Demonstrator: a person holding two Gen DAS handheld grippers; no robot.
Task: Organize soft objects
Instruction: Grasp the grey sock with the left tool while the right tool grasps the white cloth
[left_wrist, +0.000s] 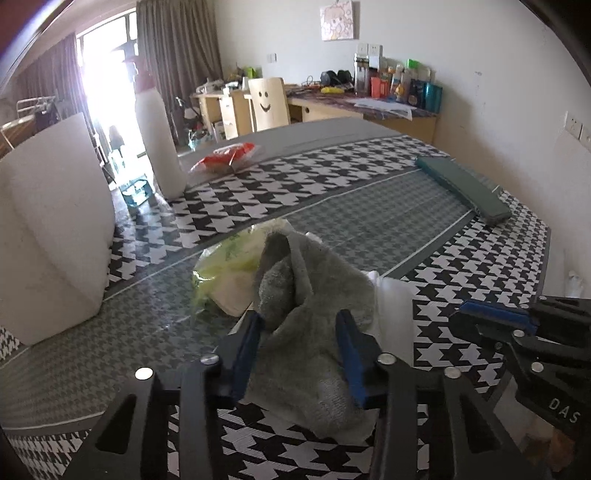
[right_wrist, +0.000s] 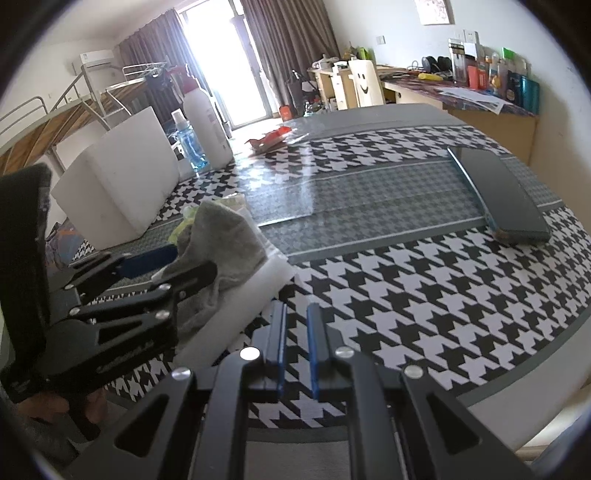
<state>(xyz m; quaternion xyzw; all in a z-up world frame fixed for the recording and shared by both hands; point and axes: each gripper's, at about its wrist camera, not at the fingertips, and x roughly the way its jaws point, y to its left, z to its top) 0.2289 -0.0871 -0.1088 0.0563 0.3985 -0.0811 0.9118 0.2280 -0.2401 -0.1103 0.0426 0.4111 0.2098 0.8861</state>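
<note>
I am straddling the crumpled grey terry cloth with my left fingers, spread apart on either side of it and not yet pinching, where it is lying on a white foam slab near the front of the houndstooth-covered counter. My right fingers are hovering nearly closed and empty just right of it. I judge the grasp is in hand; next calls for closing on the fabric.

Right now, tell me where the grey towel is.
The grey towel lies crumpled on a white foam pad near the table's front edge, between the left gripper's open fingers, with a yellow-green packet just behind it.
</note>
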